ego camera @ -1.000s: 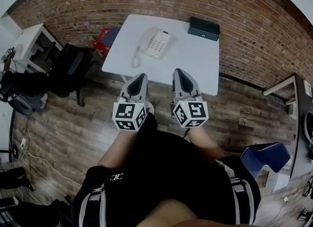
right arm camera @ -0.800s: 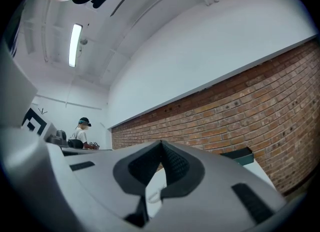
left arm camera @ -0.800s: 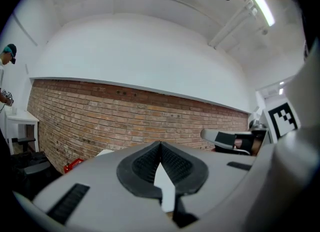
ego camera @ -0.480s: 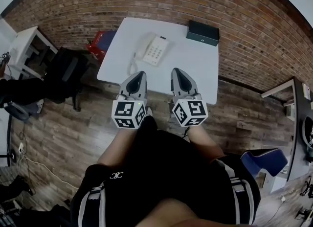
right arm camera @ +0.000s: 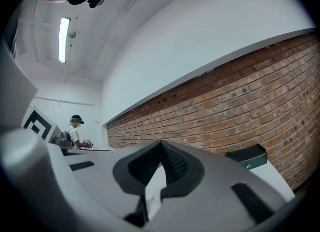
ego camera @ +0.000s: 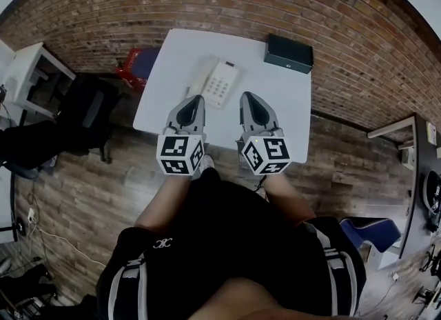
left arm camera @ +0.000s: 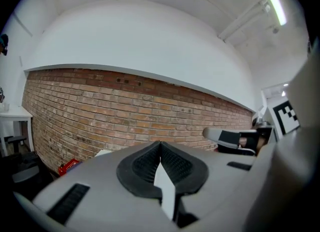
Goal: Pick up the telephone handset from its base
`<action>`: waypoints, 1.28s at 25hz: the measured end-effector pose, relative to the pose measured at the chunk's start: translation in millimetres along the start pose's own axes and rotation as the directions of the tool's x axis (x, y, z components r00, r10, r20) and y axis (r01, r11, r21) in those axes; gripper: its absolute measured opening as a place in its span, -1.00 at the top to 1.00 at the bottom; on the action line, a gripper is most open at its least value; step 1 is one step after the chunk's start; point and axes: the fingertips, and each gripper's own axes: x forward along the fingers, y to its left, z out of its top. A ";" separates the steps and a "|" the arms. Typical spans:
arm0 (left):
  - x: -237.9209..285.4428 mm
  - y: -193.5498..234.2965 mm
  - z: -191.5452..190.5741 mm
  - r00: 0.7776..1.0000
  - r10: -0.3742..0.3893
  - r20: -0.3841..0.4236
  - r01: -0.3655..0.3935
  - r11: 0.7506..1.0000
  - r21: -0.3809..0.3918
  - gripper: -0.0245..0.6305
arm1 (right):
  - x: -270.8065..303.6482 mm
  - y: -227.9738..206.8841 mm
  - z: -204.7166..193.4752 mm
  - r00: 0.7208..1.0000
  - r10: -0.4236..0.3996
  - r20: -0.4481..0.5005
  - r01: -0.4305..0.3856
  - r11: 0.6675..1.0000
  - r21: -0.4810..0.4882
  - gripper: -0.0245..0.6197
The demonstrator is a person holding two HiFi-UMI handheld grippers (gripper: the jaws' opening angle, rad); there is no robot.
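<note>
A white telephone (ego camera: 223, 84) lies on the white table (ego camera: 282, 94), its handset (ego camera: 202, 77) resting along the base's left side. In the head view my left gripper (ego camera: 197, 98) is shut and empty, its tip over the table's near part just short of the handset. My right gripper (ego camera: 246, 96) is also shut and empty, beside the phone's near right corner. In the left gripper view the left gripper (left arm camera: 160, 143) shows its tips meeting; the phone is hidden behind them. The right gripper (right arm camera: 161, 142) looks the same in its own view.
A dark box (ego camera: 288, 52) (right arm camera: 247, 157) stands at the table's far right, against a brick wall (ego camera: 227, 1). A red object (ego camera: 131, 63), a black chair (ego camera: 83, 108) and a white desk (ego camera: 27, 67) are at the left. A person (right arm camera: 75, 132) stands far off.
Both grippers have moved forward side by side; their tips were short of the table's near edge and are now over it, close to the phone. The jaws have stayed shut.
</note>
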 end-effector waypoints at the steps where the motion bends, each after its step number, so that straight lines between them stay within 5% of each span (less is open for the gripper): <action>1: 8.0 6.5 0.0 1.000 -0.002 -0.009 0.002 1.000 0.000 0.92 | 8.7 -2.5 -0.3 1.000 -0.004 -0.003 0.004 1.000 0.002 0.93; 15: 113.1 83.0 -41.1 0.981 -0.053 -0.186 0.054 0.999 0.004 0.92 | 104.7 -48.5 -19.5 0.992 -0.112 -0.066 0.112 0.994 0.002 0.93; 28: 166.2 110.6 -106.8 0.936 -0.021 -0.351 0.043 0.998 0.055 0.91 | 105.3 -78.9 -51.5 0.976 -0.130 -0.173 0.125 0.991 -0.043 0.93; 32: 179.2 115.4 -130.3 0.908 -0.005 -0.418 0.033 0.998 0.061 0.46 | 97.0 -89.5 -50.8 0.973 -0.149 -0.177 0.137 0.988 -0.077 0.93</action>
